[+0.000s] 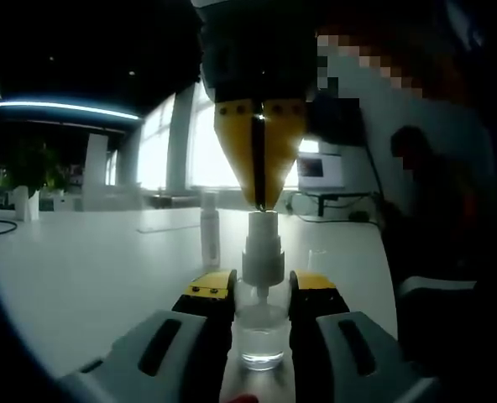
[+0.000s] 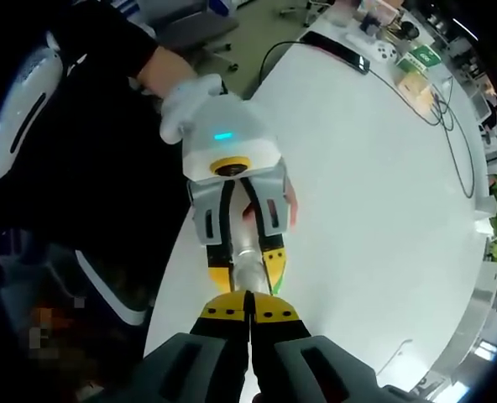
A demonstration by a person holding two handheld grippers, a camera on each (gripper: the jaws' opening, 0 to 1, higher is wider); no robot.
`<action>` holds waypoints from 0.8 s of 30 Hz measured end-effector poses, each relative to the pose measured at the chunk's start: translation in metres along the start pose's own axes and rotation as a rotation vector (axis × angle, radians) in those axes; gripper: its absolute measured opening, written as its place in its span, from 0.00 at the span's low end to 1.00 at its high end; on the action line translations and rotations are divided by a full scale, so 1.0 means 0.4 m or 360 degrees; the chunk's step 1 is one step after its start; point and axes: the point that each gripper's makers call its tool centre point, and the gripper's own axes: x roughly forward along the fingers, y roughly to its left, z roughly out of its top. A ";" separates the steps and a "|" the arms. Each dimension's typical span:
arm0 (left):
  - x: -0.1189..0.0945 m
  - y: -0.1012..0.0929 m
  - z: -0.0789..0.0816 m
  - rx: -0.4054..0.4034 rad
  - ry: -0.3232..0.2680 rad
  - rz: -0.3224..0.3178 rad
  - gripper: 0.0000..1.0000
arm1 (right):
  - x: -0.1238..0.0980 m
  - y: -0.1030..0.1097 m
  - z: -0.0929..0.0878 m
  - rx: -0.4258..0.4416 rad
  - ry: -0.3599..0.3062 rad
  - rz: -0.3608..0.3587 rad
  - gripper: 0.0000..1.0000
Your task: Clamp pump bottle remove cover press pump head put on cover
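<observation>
Standing upright on white table [image 1: 81,277], clear pump bottle [image 1: 261,332], white pump head [image 1: 263,252] uncovered

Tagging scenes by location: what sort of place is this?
Probably an open-plan office or lab: a long white table, tall bright windows, a lit computer monitor, black cables and a potted green plant.
</observation>
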 end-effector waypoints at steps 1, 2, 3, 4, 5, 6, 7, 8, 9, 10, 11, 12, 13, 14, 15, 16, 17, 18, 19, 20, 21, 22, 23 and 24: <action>0.000 0.001 0.000 0.0001 0.0000 0.0000 0.16 | 0.000 0.000 0.000 -0.0003 0.0002 0.0000 0.00; 0.000 0.003 0.000 0.0001 0.0000 0.0000 0.16 | 0.000 0.000 0.000 -0.0002 0.0003 -0.0001 0.00; 0.000 0.004 0.000 0.0001 0.0000 0.0000 0.16 | -0.001 0.000 0.000 0.0001 0.0004 -0.0002 0.00; 0.000 0.004 0.000 0.0001 0.0000 0.0000 0.16 | -0.001 0.000 -0.001 0.0002 0.0004 -0.0003 0.00; 0.000 0.004 0.000 0.0001 0.0000 0.0000 0.16 | -0.001 0.001 -0.001 0.0003 0.0004 -0.0004 0.00; 0.000 0.000 0.000 0.0001 0.0000 0.0000 0.16 | -0.001 0.001 -0.001 0.0004 0.0004 -0.0006 0.00; 0.000 -0.002 0.000 0.0002 0.0000 0.0000 0.16 | -0.001 0.001 -0.001 0.0008 0.0004 -0.0007 0.00; 0.000 0.002 0.000 0.0001 0.0000 0.0000 0.16 | -0.001 0.001 -0.001 0.0007 0.0003 -0.0008 0.00; 0.000 0.004 0.000 0.0001 0.0000 0.0001 0.16 | -0.001 0.000 -0.001 0.0004 0.0002 -0.0010 0.00; 0.000 -0.001 0.000 0.0002 0.0000 0.0001 0.16 | -0.001 0.000 -0.001 0.0004 0.0002 -0.0010 0.00; 0.000 -0.003 0.000 0.0002 0.0000 0.0001 0.16 | -0.001 0.000 -0.001 0.0004 0.0001 -0.0011 0.00; 0.000 -0.001 0.000 0.0002 0.0000 0.0001 0.16 | -0.001 0.000 -0.001 0.0003 0.0001 -0.0012 0.00; 0.001 0.000 0.000 0.0003 0.0000 0.0001 0.16 | -0.001 0.000 -0.001 0.0001 0.0001 -0.0013 0.00; 0.000 0.000 0.000 0.0003 0.0000 0.0002 0.16 | -0.001 0.000 -0.001 0.0002 0.0001 -0.0013 0.00; 0.000 0.000 0.001 0.0003 0.0000 0.0001 0.16 | -0.001 0.000 -0.001 0.0003 0.0002 -0.0013 0.00; 0.001 -0.001 0.001 0.0003 0.0000 0.0001 0.16 | -0.001 0.000 -0.001 0.0002 0.0004 -0.0012 0.00; 0.001 0.000 0.001 0.0003 -0.0001 0.0001 0.16 | -0.001 0.000 -0.001 0.0000 0.0006 -0.0012 0.00; 0.001 0.001 0.001 0.0003 -0.0001 0.0001 0.16 | -0.001 0.000 -0.001 -0.0001 0.0008 -0.0011 0.00; 0.001 0.002 0.001 0.0002 -0.0001 0.0001 0.16 | -0.001 0.000 -0.001 -0.0001 0.0010 -0.0011 0.00; 0.000 0.003 0.000 0.0002 -0.0001 0.0001 0.16 | -0.001 0.000 -0.001 -0.0001 0.0012 -0.0010 0.00; 0.000 0.003 0.000 0.0003 -0.0001 0.0001 0.16 | -0.001 0.000 -0.001 -0.0002 0.0012 -0.0009 0.00; 0.000 0.001 0.001 0.0002 -0.0001 0.0001 0.16 | -0.001 0.000 -0.001 -0.0002 0.0012 -0.0009 0.00; 0.001 0.000 0.001 0.0002 -0.0001 0.0001 0.16 | -0.001 0.000 -0.001 0.0000 0.0013 -0.0009 0.00; 0.000 -0.002 0.001 0.0002 -0.0001 0.0001 0.16 | 0.000 0.000 -0.001 -0.0001 0.0012 -0.0009 0.00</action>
